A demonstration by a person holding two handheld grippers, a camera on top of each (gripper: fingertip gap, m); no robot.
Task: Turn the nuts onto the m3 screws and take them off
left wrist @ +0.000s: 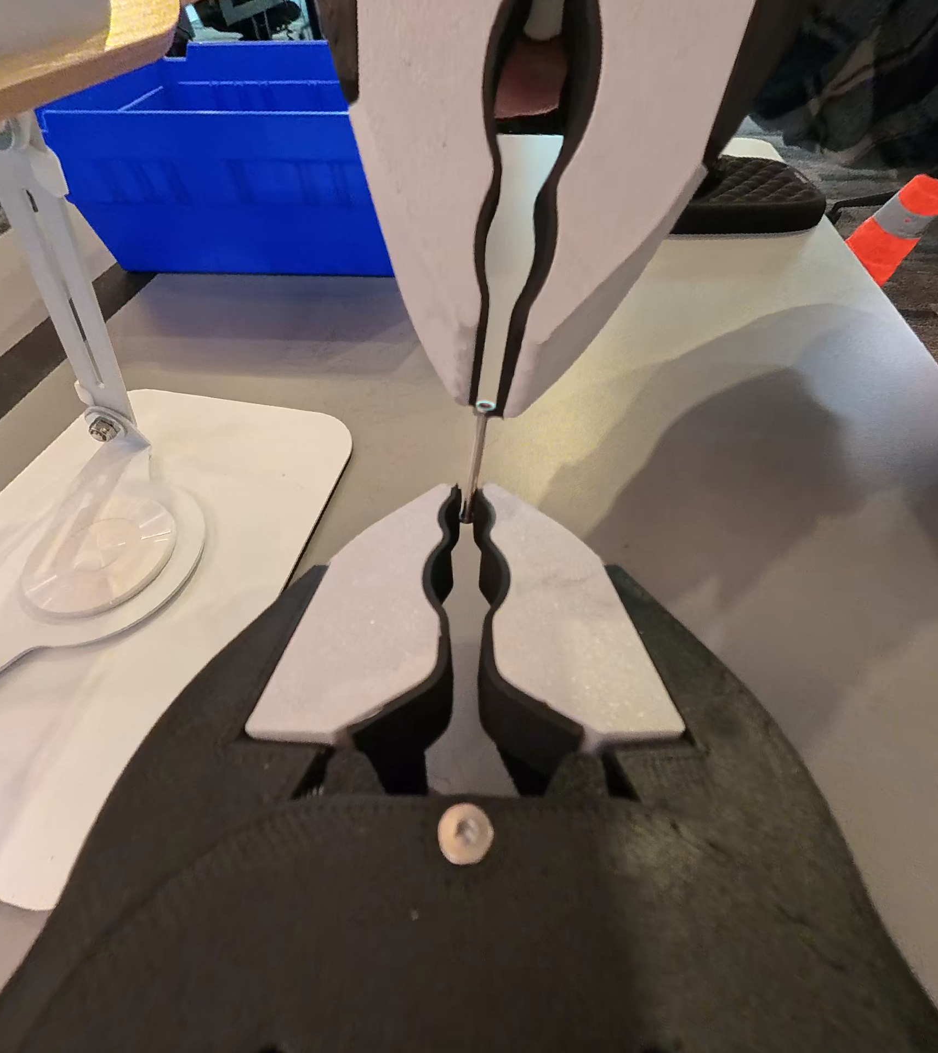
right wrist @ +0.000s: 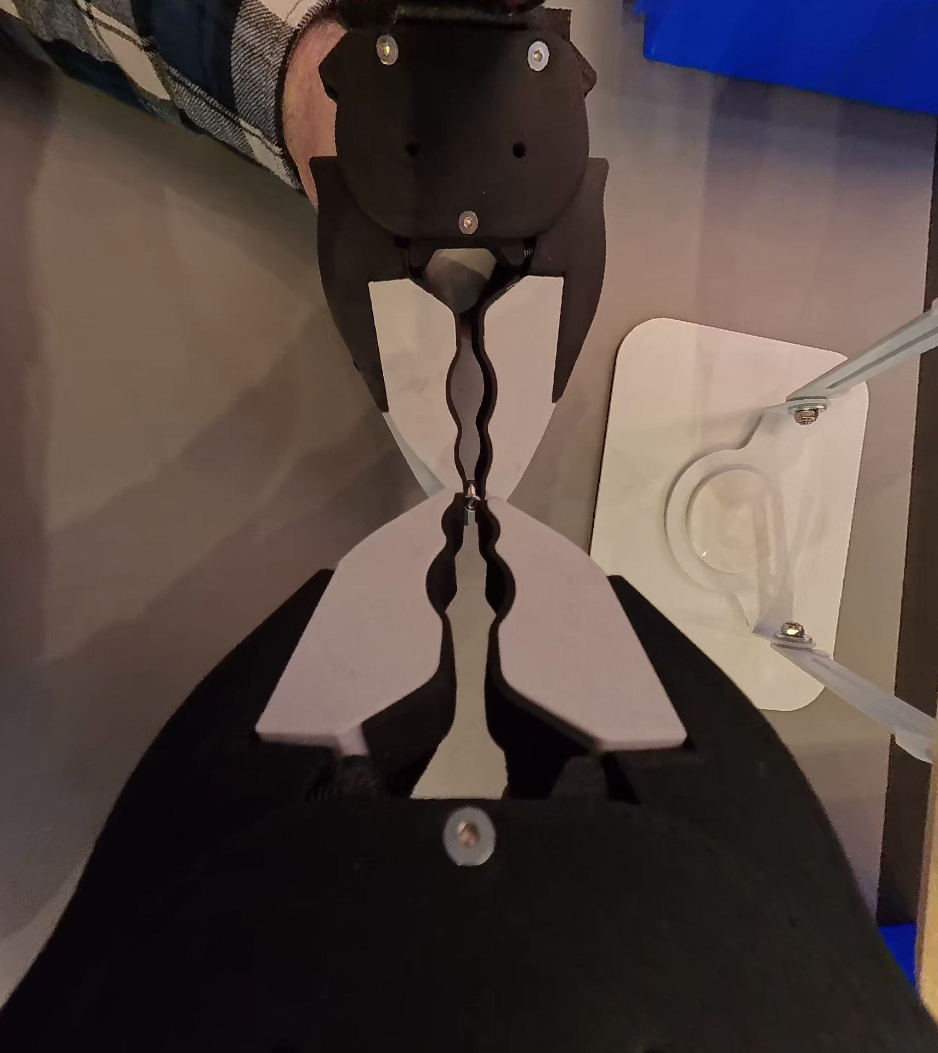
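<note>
A thin silver metal rod (left wrist: 475, 456) spans the short gap between my two grippers above the grey table (left wrist: 768, 513). My left gripper (left wrist: 465, 502) is shut on its near end in the left wrist view. My right gripper (left wrist: 487, 405) comes down from the top, shut on the far end, where a small ring-shaped tip shows. In the right wrist view the rod (right wrist: 471, 497) is foreshortened to a small metal piece. There my right gripper (right wrist: 472, 507) pinches it at the bottom, tip to tip with the left gripper (right wrist: 472, 484).
A white stand base (left wrist: 227, 456) with a clear round lens plate (left wrist: 96, 547) lies at the left. A blue bin (left wrist: 216, 171) stands behind it, under a wooden board (left wrist: 28, 57). An orange cone (left wrist: 905, 222) and a black cushion (left wrist: 751, 194) are at the far right. A plaid sleeve (right wrist: 170, 68) shows behind the left gripper. My right fingertips sit around 4 cm from my left ones.
</note>
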